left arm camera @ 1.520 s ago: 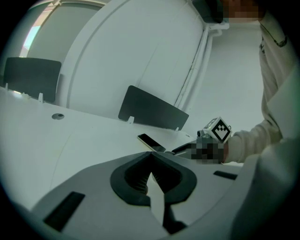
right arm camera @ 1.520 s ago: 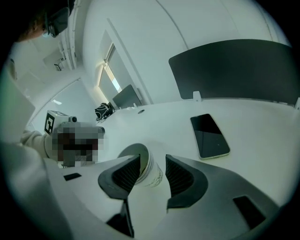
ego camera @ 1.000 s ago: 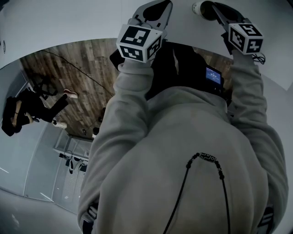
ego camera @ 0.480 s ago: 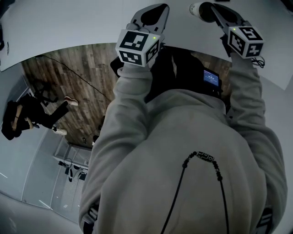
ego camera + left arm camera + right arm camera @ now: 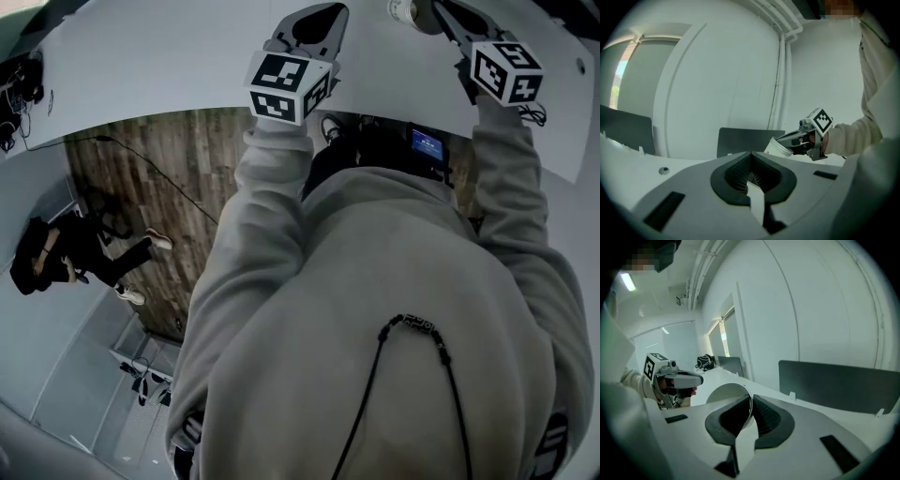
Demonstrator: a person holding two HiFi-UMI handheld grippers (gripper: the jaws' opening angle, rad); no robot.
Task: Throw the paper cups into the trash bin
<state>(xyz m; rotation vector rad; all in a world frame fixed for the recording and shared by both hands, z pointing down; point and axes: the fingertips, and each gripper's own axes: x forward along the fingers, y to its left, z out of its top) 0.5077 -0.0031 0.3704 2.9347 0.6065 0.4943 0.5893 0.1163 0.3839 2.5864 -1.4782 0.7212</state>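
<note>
Nearest, the worktop's (image 5: 169,56) front edge is seen in the head view arching from 9 o'clock across to 3 o'clock, just under both outstretched forearms. Wooden floor (image 5: 159,178) is exposed below it toward 8 o'clock. Both tools are held out past that edge over the white surface, side by side and apart.

The left tool (image 5: 751,157) is carried with its jaws drawn together, pad against pad. The right tool (image 5: 751,404) is closed narrowly on the paper cup (image 5: 723,397). The cup's thin wall is pinched between the pads, and its round end is turned toward 9 o'clock in the right gripper view. From the left gripper view the cup is found at 2 o'clock, projecting from the right tool's tip.

Beyond the tools, open white surface is seen running on to dark divider panels (image 5: 834,380) set along the far side at 3 o'clock. A pale wall (image 5: 825,301) is seen behind them.
</note>
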